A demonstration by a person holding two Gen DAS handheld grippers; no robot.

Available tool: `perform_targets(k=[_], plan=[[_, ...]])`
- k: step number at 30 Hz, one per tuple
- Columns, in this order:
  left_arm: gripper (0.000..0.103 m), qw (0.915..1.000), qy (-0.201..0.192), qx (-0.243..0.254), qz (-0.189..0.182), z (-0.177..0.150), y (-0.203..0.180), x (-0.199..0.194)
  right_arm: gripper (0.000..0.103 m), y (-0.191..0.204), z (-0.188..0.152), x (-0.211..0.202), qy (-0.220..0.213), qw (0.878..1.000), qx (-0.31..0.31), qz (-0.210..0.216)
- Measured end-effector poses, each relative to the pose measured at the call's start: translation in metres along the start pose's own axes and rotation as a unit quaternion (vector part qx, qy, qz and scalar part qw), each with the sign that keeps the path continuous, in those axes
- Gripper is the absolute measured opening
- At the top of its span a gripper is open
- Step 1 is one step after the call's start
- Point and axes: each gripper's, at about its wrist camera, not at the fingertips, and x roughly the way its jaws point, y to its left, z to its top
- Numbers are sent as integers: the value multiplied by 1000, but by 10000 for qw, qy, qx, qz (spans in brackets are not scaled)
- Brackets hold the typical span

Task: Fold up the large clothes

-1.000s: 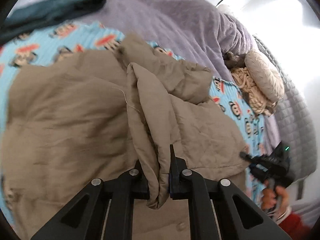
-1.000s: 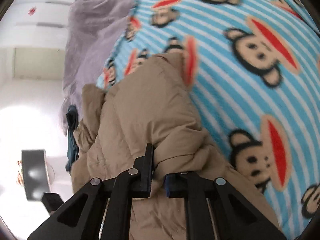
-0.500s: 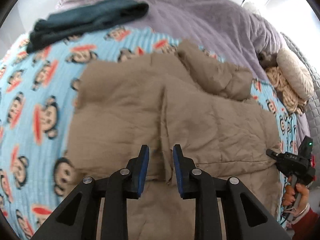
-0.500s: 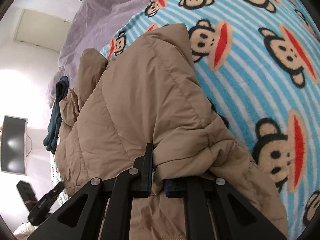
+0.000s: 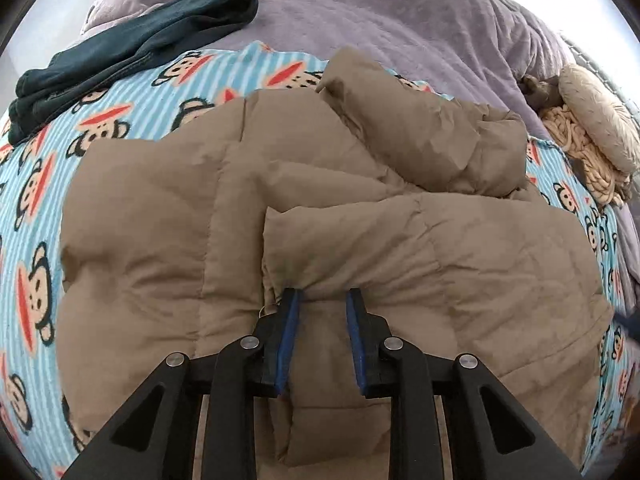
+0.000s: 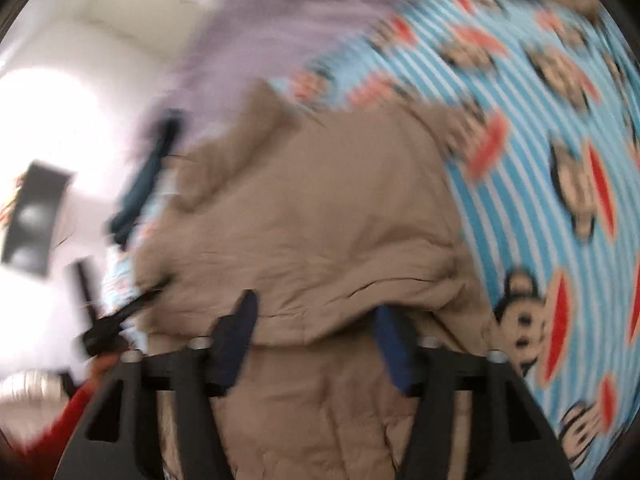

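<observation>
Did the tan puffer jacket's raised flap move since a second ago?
Yes. The tan puffer jacket flap, earlier lifted in the left gripper, now lies flat on the striped monkey-print blanket.

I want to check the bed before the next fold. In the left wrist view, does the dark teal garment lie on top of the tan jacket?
No, the dark teal garment lies apart from the tan jacket, with monkey-print blanket between them.

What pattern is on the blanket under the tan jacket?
The blanket has light blue and white stripes with cartoon monkey faces with red mouths. Sharpest in the left wrist view.
</observation>
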Motion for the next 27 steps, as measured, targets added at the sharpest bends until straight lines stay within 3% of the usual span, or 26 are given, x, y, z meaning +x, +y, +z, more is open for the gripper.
perform_targets(k=[3, 6, 9, 10, 11, 12, 13, 15, 17, 18, 20, 24, 27], plan=[[27, 9999, 2, 85, 57, 0, 0, 2, 67, -16, 17, -21, -489, 9986, 179, 50], [27, 9999, 18, 94, 109, 2, 0, 4, 67, -70, 43, -10, -697, 9879, 1385, 71], [27, 9999, 7, 125, 113, -1, -2, 2, 66, -120, 59, 28, -434, 9649, 2554, 426], [27, 9998, 13, 141, 113, -1, -3, 2, 56, -133, 63, 47, -251, 9550, 2876, 685], [27, 9998, 20, 159, 125, -1, -4, 3, 39, -135, 65, 58, -163, 9495, 3022, 827], [27, 9997, 22, 172, 147, -1, -5, 3, 15, -133, 70, 66, -107, 9471, 3030, 1047], [27, 9997, 20, 185, 156, -1, -6, 3, 13, -125, 76, 67, -126, 9526, 2845, 1069], [27, 9996, 6, 218, 171, -2, -7, 4, 10, -108, 89, 58, -349, 9696, 2240, 922], [27, 9995, -10, 256, 170, -2, -9, 6, 9, -93, 99, 57, -345, 9868, 1564, 219], [27, 9995, -16, 271, 165, -2, -10, 7, 8, -91, 101, 59, -282, 9898, 1396, -69], [27, 9994, -16, 300, 140, -2, -14, 10, 8, -96, 103, 75, -43, 9913, 1116, -691], [27, 9992, 23, 340, 192, -1, -19, 12, 8, -105, 96, 82, 3, 9879, 1123, -1067], [27, 9994, 15, 299, 146, -1, -17, 11, 8, -88, 83, 57, -169, 9848, 927, -1462]])
